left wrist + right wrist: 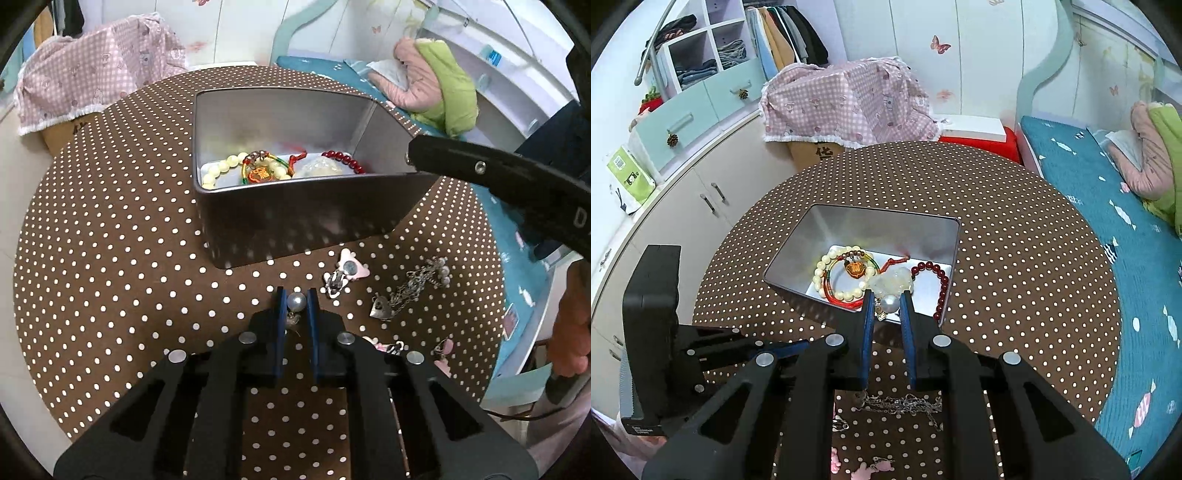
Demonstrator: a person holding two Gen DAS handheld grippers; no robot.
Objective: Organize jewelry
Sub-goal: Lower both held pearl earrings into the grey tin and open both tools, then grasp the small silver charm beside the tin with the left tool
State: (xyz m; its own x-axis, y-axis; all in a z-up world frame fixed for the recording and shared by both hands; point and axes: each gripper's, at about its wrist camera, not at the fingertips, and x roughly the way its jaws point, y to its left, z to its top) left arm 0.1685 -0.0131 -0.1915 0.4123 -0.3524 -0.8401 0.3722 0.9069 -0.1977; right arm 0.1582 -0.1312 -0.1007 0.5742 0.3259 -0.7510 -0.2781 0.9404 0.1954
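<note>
A metal tin (295,206) stands on the round polka-dot table (129,258), also seen in the right wrist view (790,254). It holds a cream bead bracelet (831,273), a red-and-green cord charm (854,271), a pale stone piece (894,282) and a dark red bead bracelet (940,284). My left gripper (296,301) is shut on a pearl earring (296,302) low over the table in front of the tin. My right gripper (887,302) is shut on another pearl earring (889,303) above the tin's near edge.
On the table right of my left gripper lie a pink bow clip (343,275), a silver chain with a heart pendant (406,291) and small pink pieces (443,350). A covered box (849,99) and a bed (1126,229) stand beyond the table.
</note>
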